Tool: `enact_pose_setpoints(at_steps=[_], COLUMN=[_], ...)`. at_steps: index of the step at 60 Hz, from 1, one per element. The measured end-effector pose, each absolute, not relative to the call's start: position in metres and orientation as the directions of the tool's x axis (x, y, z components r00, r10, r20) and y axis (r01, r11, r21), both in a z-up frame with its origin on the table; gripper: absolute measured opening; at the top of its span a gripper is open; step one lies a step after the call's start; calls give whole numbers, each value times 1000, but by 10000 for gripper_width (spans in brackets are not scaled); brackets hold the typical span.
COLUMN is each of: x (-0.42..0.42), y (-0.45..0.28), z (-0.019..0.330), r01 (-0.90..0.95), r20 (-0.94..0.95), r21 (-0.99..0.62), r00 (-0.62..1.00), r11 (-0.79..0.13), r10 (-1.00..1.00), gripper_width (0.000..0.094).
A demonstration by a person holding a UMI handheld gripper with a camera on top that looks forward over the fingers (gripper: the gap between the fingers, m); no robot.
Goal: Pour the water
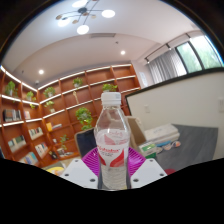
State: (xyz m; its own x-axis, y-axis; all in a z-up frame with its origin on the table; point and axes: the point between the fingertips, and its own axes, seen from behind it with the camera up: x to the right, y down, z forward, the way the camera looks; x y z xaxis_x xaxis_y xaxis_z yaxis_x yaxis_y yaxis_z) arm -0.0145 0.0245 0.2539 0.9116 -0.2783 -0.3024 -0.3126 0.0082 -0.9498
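Note:
A clear plastic water bottle (112, 135) with a white cap and a red and white label stands upright between the two fingers of my gripper (112, 160). The purple pads (93, 160) press against both sides of the bottle at the height of its label. The bottle is held up in the air, above the room's furniture. Its base is hidden behind the gripper body. I cannot tell the water level in it.
Wooden wall shelves (45, 110) with plants and books run along the back and the left. A low white partition (185, 100) stands to the right, with windows and curtains (185, 60) beyond it. A ceiling lamp (83, 18) hangs overhead. A table edge (70, 168) shows low on the left.

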Motion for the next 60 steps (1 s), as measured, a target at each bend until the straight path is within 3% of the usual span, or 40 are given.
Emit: enact_pose_setpoints(at_steps=[7, 12, 21, 29, 31, 34, 43, 52, 60], x=[58, 88, 154, 169, 174, 180, 174, 172, 171], y=[24, 16, 24, 12, 26, 21, 32, 29, 30], z=[254, 250, 189, 173, 134, 135, 94, 98, 99], r01=[-99, -80, -85, -123, -122, -127, -144, -118, -126], r20=[-82, -47, -15, -17, -14, -3, -12, -19, -38], r21=[-995, -996, -991, -981, -981, -975, -967, -981, -983], r00=[899, 875, 835, 822, 824, 830, 851, 851, 854], r11=[-17, -48, -101, -148, -153, -184, -210, -156, -136], r10=[-429, -482, -550, -569, -566, -557, -525, -525, -520], gripper_width=[352, 351, 352, 353, 353, 353, 364, 391, 506])
